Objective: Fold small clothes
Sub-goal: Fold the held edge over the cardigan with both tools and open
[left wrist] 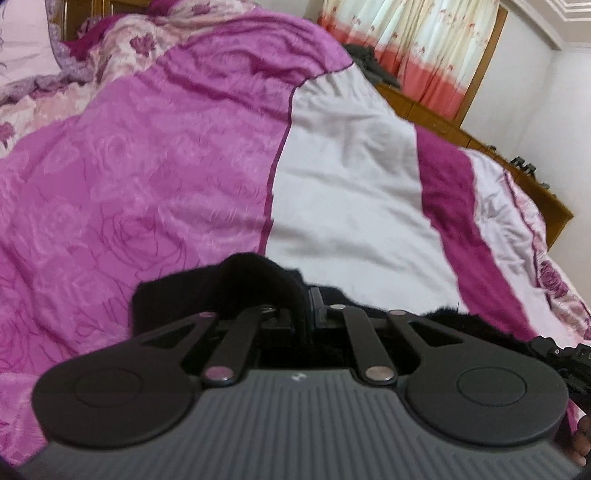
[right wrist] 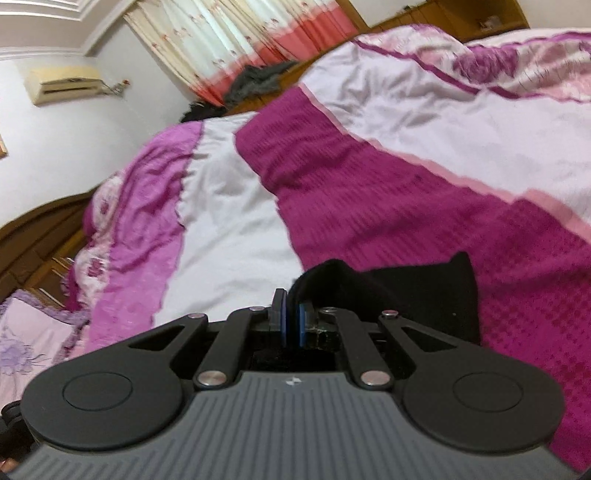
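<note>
A pillow in pale lilac lies at the far left of the bed, beside a wooden headboard. Next to it spreads a bedspread of bright pink rose-pattern cloth, then a white panel and a deep magenta band toward the right. In the left wrist view the left gripper sits low over that cover, its jaws drawn together on a black garment, a small dark piece of cloth that bulges up over the fingers and hangs to their left, just above the seam where pink meets white. More black cloth trails off to the right of the tool, toward part of a second black device at the frame's right edge. Behind the bed, a floral curtain with a coral hem hangs against a white wall.

In the right wrist view an air conditioner is mounted high on the wall at left, with the same curtain to its right. The right gripper shows blue pads nearly meeting, its jaws pinched on an edge of the black garment, which rises over the right-hand finger and spreads rightward across the magenta band. A dark furry heap rests at the bed's far side.
</note>
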Demonstrator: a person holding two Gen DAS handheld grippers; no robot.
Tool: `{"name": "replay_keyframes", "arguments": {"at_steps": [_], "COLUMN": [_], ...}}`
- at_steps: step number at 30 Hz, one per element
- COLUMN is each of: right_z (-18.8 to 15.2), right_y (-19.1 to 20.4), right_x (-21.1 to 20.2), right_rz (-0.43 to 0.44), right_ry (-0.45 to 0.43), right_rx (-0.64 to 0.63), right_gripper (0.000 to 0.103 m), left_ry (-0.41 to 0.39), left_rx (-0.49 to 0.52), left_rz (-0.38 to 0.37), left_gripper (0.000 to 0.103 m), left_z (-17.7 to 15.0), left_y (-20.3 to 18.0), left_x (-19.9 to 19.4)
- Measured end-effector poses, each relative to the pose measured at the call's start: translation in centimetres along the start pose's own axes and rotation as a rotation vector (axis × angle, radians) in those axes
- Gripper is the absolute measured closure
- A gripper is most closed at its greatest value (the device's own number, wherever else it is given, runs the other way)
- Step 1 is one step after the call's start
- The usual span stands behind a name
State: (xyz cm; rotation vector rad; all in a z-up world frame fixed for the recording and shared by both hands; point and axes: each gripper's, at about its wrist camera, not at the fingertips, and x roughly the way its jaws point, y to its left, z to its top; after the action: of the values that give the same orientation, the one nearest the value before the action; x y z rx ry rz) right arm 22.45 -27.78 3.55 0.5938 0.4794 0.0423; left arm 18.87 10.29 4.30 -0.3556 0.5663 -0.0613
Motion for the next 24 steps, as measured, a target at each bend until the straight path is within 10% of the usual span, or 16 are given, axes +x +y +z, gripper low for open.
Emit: {"name": "replay_keyframes", "arguments": {"at_steps": [10, 15, 24], "right_z": [-0.8, -0.4, -0.1], "right_y": [-1.8, -0.9, -1.2], "right_x": [1.7, 1.0, -2.1], "right_rz": [-0.032, -0.009, -0.007], "right_ry": [0.049, 0.048, 0.011], "right_rx": [0.025, -0.003, -0.001], "right_gripper": [0.088, 0.061, 0.047], "left_ry": [0.069, 0.046, 0.047], "left_rx": [-0.052, -0.038, 0.017], "left_rz": [-0.024, -0.033, -0.012], "left_gripper": [0.087, 0.042, 0.041], "left_z": [-0.7, -0.2, 0.2], "left_y": [1.4, 0.7, 0.7], "left_x": [1.8, 0.6, -1.0]}}
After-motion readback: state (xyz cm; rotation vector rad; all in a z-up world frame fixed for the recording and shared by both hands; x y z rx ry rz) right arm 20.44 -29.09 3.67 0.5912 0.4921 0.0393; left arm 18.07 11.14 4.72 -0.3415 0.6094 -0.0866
